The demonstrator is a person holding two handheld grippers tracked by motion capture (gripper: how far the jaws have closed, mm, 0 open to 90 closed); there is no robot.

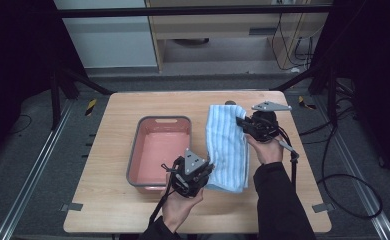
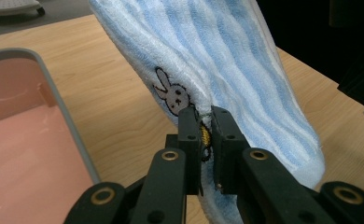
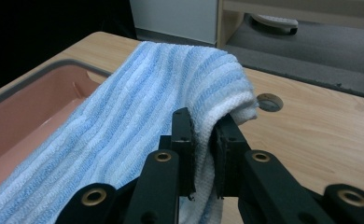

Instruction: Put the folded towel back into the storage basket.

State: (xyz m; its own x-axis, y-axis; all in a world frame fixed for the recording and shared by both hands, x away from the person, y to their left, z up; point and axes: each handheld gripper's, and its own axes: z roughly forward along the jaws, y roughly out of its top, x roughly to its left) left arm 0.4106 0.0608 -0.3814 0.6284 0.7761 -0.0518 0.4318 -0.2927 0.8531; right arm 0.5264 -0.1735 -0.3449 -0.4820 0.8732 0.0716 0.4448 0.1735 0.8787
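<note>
I stood at a wooden table (image 1: 118, 210) with two grippers, one in each hand. Between them hung one towel (image 1: 228, 145), pale blue with white stripes, folded into a long band that ran from the far side of the table toward me. It lay just to the right of one pink tub (image 1: 159, 150) with a grey rim, and its near end reached close to the tub's front right corner.

My left gripper (image 1: 210, 171) sat at the towel's near end, jaws drawn narrow and pinched on the cloth. In the left gripper view, the two black jaws (image 2: 207, 140) clamped the towel's (image 2: 227, 60) edge right beside one small embroidered rabbit (image 2: 173, 95), with a spot of yellow stitching caught between the pads. The tub's rim (image 2: 63, 107) showed at the left of that view.

My right gripper (image 1: 240, 121) held the far end, also narrow and closed on the towel. In the right gripper view, the jaws (image 3: 203, 140) gripped a fold at the towel's (image 3: 138, 121) corner, and the cloth sloped away and down to the left, over toward the tub (image 3: 45, 98). One round hole (image 3: 269, 102) in the tabletop showed just past the towel's corner.

Each gripper carried one grey three-cornered plate on top, two in all. My two dark sleeves came in from the near edge.
</note>
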